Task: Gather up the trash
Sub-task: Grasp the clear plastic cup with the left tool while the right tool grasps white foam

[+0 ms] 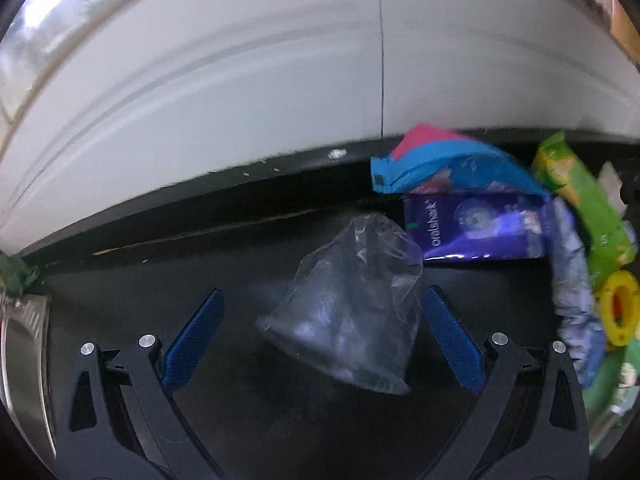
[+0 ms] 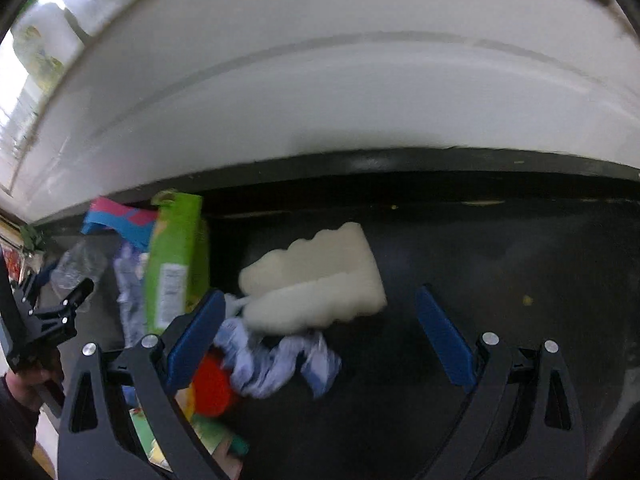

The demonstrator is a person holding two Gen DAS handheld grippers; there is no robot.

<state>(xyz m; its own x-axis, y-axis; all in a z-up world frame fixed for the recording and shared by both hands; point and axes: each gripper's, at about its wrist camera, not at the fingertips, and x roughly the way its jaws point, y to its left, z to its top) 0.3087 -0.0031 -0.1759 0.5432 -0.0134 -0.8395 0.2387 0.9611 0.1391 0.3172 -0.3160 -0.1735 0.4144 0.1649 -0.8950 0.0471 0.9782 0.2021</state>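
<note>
The left gripper (image 1: pixel 322 304) is held with jaws wide apart around a crumpled clear plastic bag (image 1: pixel 352 300) on the black countertop (image 1: pixel 160 272); such thin film could slip out if only an edge is pinched. The right gripper (image 2: pixel 320 308), jaws likewise spread, is aimed at a white scalloped foam block (image 2: pixel 316 280), which could be nudged away. No bin is seen. Nothing is seen inside the bag.

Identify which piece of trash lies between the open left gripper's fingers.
The clear plastic bag lies between the left gripper fingers. The purple packet, blue wrapper and green packet lie farther right, near the wall.
</note>
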